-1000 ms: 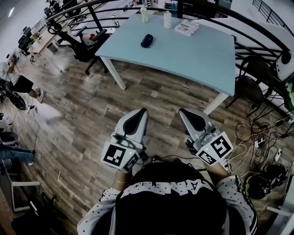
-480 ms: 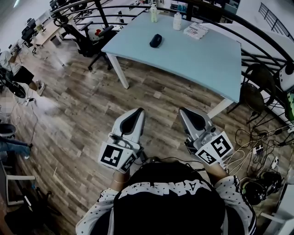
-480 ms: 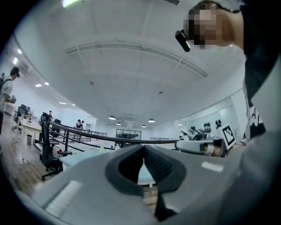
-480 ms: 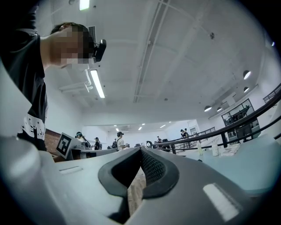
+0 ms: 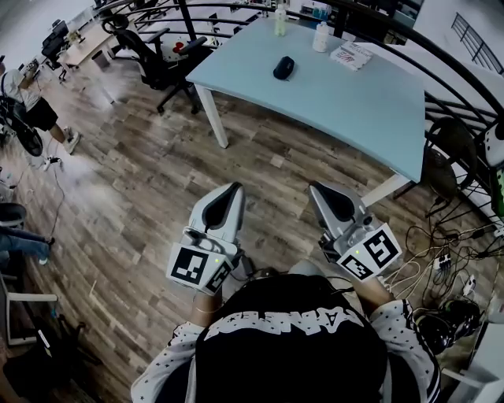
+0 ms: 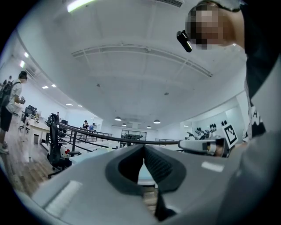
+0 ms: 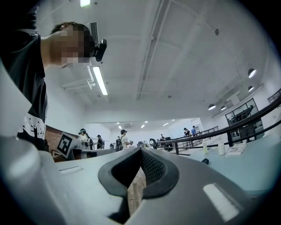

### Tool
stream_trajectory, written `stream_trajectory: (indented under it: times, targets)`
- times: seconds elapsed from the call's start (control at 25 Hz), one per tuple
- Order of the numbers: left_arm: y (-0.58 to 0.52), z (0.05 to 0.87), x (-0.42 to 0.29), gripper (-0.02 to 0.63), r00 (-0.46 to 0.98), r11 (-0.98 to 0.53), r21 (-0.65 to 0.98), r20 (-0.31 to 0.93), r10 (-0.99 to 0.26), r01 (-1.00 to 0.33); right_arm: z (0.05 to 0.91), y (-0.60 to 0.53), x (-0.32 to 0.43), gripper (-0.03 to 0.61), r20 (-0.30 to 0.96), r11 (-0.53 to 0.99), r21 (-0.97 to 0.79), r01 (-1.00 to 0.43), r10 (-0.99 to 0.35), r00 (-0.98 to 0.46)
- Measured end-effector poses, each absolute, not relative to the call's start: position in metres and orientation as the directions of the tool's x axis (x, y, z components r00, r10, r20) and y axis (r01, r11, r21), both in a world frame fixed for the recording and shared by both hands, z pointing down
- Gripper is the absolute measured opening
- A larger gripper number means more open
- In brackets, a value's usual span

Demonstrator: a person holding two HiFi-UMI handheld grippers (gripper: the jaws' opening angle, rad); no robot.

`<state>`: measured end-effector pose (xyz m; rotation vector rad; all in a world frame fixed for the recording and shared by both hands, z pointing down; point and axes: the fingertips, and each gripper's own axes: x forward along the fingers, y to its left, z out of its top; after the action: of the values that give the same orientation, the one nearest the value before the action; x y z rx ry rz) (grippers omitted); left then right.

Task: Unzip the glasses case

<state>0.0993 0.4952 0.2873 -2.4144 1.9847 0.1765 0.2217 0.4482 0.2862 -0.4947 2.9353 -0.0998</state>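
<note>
Two grippers are held side by side over the wooden floor [image 5: 142, 197], well short of the counter [image 5: 354, 102].

Left gripper [image 5: 235, 188]: its own view shows the jaws together at the tips, with nothing between them.

Right gripper [image 5: 316, 188]: its own view shows the jaws closed tip to tip, also with nothing between them.

Neither gripper touches any item.

The glasses case [image 5: 283, 68] is a dark oval lying flat on the pale blue counter, in its left half and nearer the far edge than the near edge. It is well apart from both grippers. Whether its zip is closed cannot be told at this range.

Two pale bottles [image 5: 280, 20] stand upright along the far edge behind the case. A printed packet [image 5: 352, 55] lies near that same edge, just right of the right-hand bottle.

An office chair [image 5: 157, 59] stands on the floor off the counter's left edge.
</note>
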Motion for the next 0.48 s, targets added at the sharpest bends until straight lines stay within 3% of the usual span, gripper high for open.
stream_trajectory:
  times: [0.48]
  targets:
    - [0.477,0.294,0.069,0.0,0.151,-0.155,0.045,-0.083,-0.985,-0.987,0.293,0.41,0.201,-0.005,-0.169,0.943,-0.097,-0.318,-0.33,-0.929]
